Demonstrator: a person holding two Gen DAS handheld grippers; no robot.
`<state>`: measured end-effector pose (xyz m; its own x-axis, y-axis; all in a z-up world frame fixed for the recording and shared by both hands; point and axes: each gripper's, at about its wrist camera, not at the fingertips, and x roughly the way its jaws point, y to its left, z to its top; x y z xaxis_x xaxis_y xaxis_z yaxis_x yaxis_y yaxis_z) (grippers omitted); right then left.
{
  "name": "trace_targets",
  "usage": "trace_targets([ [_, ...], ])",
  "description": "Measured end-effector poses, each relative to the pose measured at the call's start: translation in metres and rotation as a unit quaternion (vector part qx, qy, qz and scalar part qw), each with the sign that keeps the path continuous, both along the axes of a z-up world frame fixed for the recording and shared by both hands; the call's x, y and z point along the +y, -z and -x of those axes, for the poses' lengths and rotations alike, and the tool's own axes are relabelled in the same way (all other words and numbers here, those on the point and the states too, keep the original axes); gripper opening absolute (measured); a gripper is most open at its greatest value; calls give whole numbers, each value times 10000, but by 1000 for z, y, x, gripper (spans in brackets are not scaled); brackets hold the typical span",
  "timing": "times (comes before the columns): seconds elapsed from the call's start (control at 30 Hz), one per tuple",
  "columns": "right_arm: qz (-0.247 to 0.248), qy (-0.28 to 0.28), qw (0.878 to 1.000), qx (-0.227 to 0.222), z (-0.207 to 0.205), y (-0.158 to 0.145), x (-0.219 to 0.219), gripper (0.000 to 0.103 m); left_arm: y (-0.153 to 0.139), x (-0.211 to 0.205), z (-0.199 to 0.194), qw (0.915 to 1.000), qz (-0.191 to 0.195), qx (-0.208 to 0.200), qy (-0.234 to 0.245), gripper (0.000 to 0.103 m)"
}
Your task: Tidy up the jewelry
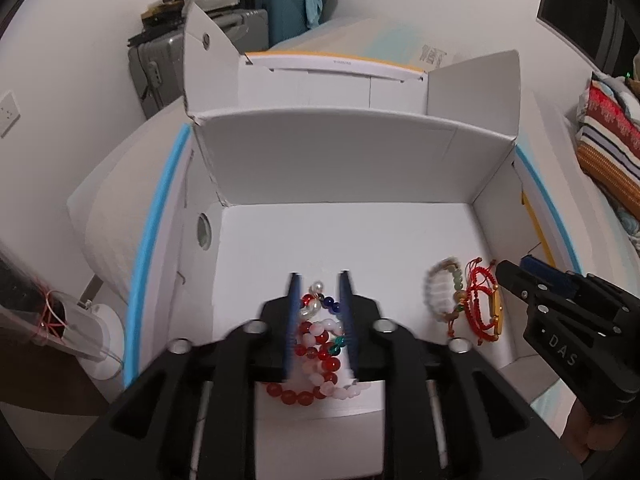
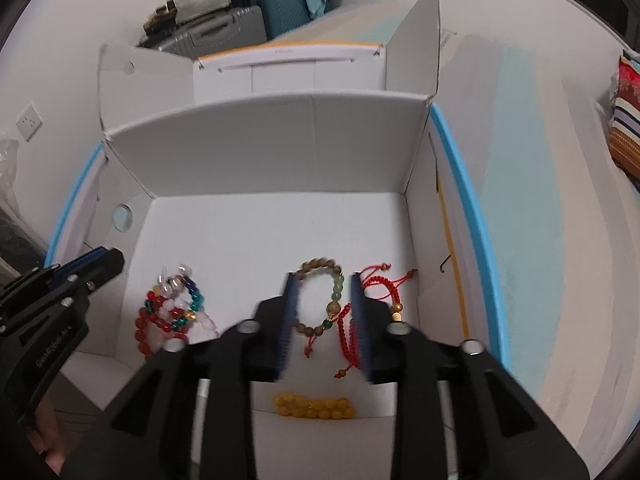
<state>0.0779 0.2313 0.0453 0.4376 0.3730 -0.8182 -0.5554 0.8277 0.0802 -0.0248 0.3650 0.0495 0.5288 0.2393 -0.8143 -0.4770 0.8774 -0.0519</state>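
box: big white cardboard box (image 1: 344, 168), flaps up, sitting on a white surface with a blue edge (image 1: 156, 216); all the jewelry is on its floor, toward the near side
suitcases: a grey suitcase (image 1: 168, 64) and a teal suitcase (image 1: 280, 8) stacked with stuff against the back wall
left gripper: left gripper (image 1: 320, 280) hangs over the left pile, jaws parted a bit, nothing pinched as far as I can see
right gripper: right gripper (image 2: 325, 280) is over the right pile, jaws spread fairly wide, not holding anything
left pile: tangle of red, white and mixed-color bead bracelets (image 2: 172, 312), lying between the left fingers in that wrist view
brown bracelet: brown bead bracelet with a few green beads (image 2: 320, 300), flat on the floor between the right fingers
red cords: red woven cord bracelets (image 2: 380, 288) just beside it on the right, touching or overlapping, can't tell which
yellow one: yellow bead bracelet (image 2: 314, 406) near the front edge, close to the right gripper's body
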Motion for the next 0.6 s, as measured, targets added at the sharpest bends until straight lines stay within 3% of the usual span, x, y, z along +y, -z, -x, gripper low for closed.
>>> trace_targets([
  [0.1, -221, 106, 9994, -257, 12, -19, -14, 59, -12, -4, 13, 9997, -120, -193, -53, 45],
  [0.17, -332, 157, 9984, -435, 22, -31, -24, 69, -19, -9, 20, 9992, -196, -324, -88, 64],
  [0.2, -368, 161, 9980, -495, 26, -34, -28, 74, -24, -11, 25, 9987, -245, -423, -106, 80],
  [0.23, -389, 176, 9976, -536, 29, -37, -30, 76, -30, -16, 32, 9976, -365, -573, -121, 90],
  [0.4, -499, 315, 9947, -847, 53, -48, -51, 91, -45, -29, 55, 9945, -613, -837, -167, 97],
  [0.6, -543, 383, 9913, -1140, 83, -51, -71, 95, -42, -41, 81, 9937, -570, -959, -144, 97],
])
